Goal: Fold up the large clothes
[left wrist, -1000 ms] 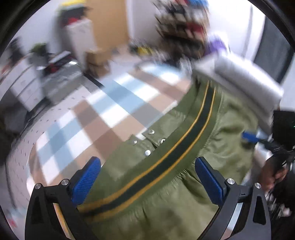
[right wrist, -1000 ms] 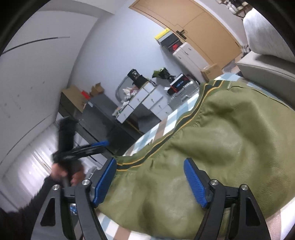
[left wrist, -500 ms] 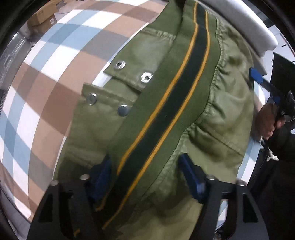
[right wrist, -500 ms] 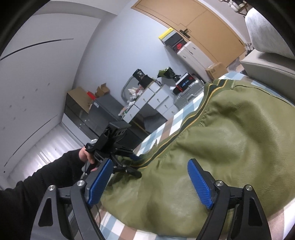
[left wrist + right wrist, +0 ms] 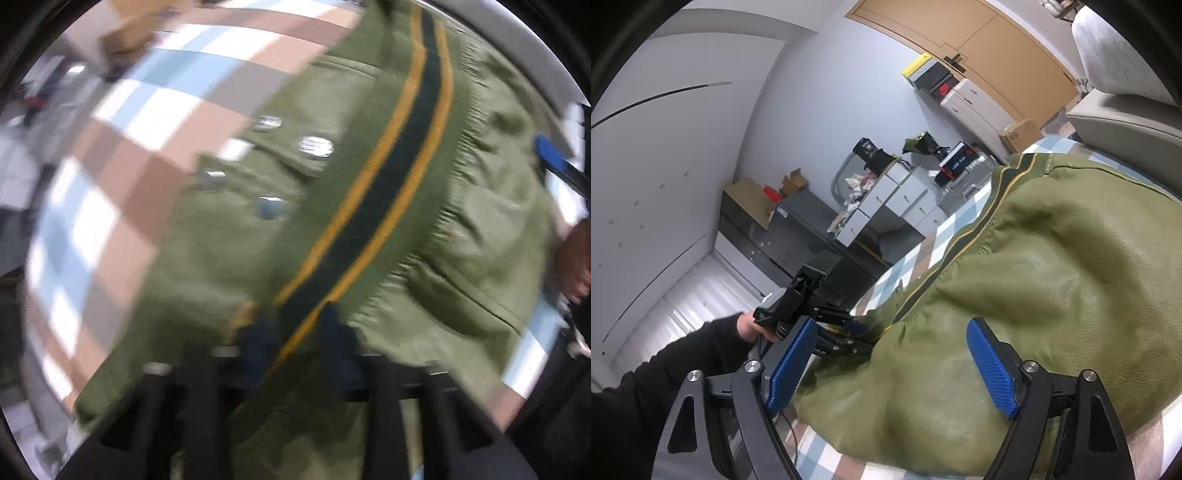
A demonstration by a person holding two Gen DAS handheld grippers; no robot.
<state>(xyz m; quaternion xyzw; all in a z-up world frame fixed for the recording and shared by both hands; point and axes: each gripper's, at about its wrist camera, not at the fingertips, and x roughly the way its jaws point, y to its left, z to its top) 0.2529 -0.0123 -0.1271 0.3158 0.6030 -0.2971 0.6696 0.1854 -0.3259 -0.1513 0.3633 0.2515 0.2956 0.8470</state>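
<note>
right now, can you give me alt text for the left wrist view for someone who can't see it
Blurred fisheye view: the left hand-held gripper is pinched shut on the striped hem band of an olive green jacket lying on a checked cloth. Four metal snaps show on the jacket's front edge.

Jacket [image 5: 1052, 280] on checked cloth [image 5: 916, 258]; sofa [image 5: 1126, 114] behind

The left gripper [image 5: 300, 334] is now closed on the olive-green jacket's [image 5: 229, 258] dark, yellow-striped ribbed hem band [image 5: 373, 199].

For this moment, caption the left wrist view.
Left hand-held gripper shut on the striped hem of a green jacket on checkered cloth.
</note>
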